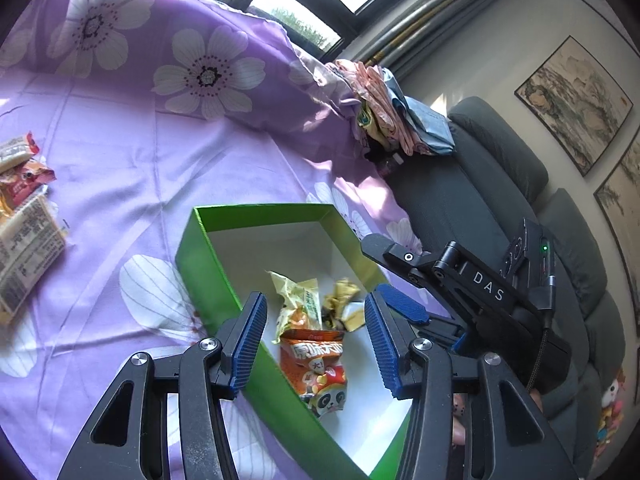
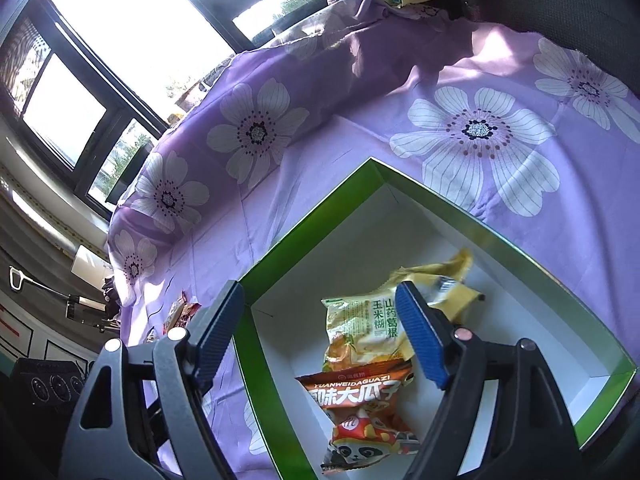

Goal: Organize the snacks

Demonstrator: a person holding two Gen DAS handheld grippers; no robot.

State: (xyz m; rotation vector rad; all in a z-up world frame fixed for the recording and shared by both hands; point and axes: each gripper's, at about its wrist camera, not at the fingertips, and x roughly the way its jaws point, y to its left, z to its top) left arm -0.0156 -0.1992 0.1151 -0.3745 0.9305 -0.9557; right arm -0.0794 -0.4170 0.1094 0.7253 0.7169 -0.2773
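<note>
A green box (image 1: 200, 268) with a white inside sits on the purple flowered sheet; it also shows in the right wrist view (image 2: 500, 232). In it lie an orange panda snack bag (image 1: 316, 368) (image 2: 364, 408), a yellow-green packet (image 1: 300, 304) (image 2: 364, 328) and small yellow wrappers (image 1: 348, 308) (image 2: 452, 284). My left gripper (image 1: 316, 340) is open and empty above the box. My right gripper (image 2: 320, 336) is open and empty over the box; its body (image 1: 480, 292) shows in the left wrist view. More snack packets (image 1: 24, 208) lie on the sheet at far left.
A dark grey sofa (image 1: 500, 192) runs along the right, with folded clothes (image 1: 392, 116) at the sheet's far end. Windows (image 2: 120, 40) are behind. Framed pictures (image 1: 576, 104) hang on the wall. Some packets (image 2: 180, 312) lie left of the box.
</note>
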